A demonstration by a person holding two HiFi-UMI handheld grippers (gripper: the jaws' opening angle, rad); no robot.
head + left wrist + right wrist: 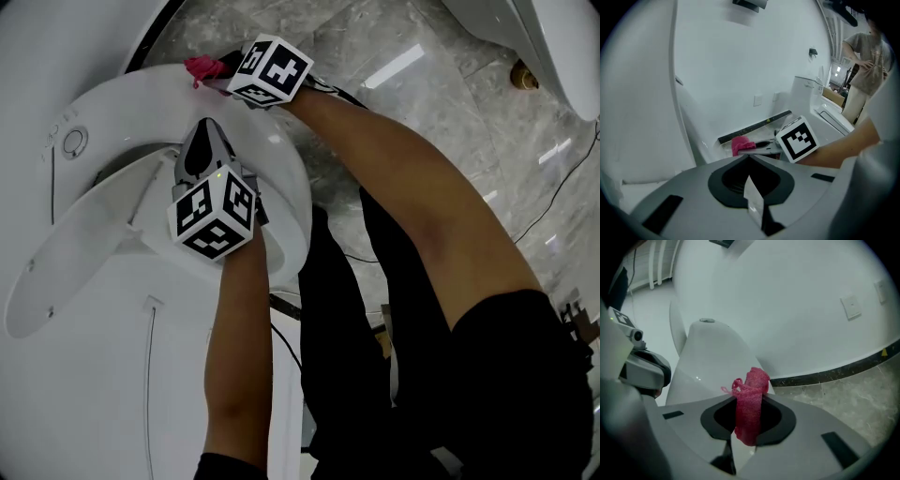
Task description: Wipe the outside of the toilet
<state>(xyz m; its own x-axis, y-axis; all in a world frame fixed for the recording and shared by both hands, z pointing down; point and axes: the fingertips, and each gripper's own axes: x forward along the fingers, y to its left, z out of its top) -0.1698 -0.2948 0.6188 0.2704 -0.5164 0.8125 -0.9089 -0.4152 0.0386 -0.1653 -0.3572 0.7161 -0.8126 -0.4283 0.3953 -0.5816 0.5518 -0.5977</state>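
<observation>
Head view puts the white toilet (103, 94) across the left of the frame, its round flush button (73, 142) in the upper left and its curved rim (292, 192) running down toward the centre. Just right of the button, the left gripper (206, 131) lies low over the toilet with its jaws brought together on nothing. From the pose, it looks parked out of the way rather than doing any wiping. Further right, at the top centre, the right gripper (223, 73) is clamped on a pink cloth (200, 67). A wad of the cloth sticks out past the jaw tips, likely so that fabric, not plastic, meets the porcelain. The cloth sits at the toilet's outer edge, touching or just beside it, which suits wiping the outside. The right gripper view shows the cloth pinched upright between the jaws, with the toilet's smooth white body just beyond. The right of the head view is grey marble floor (412, 103).
</observation>
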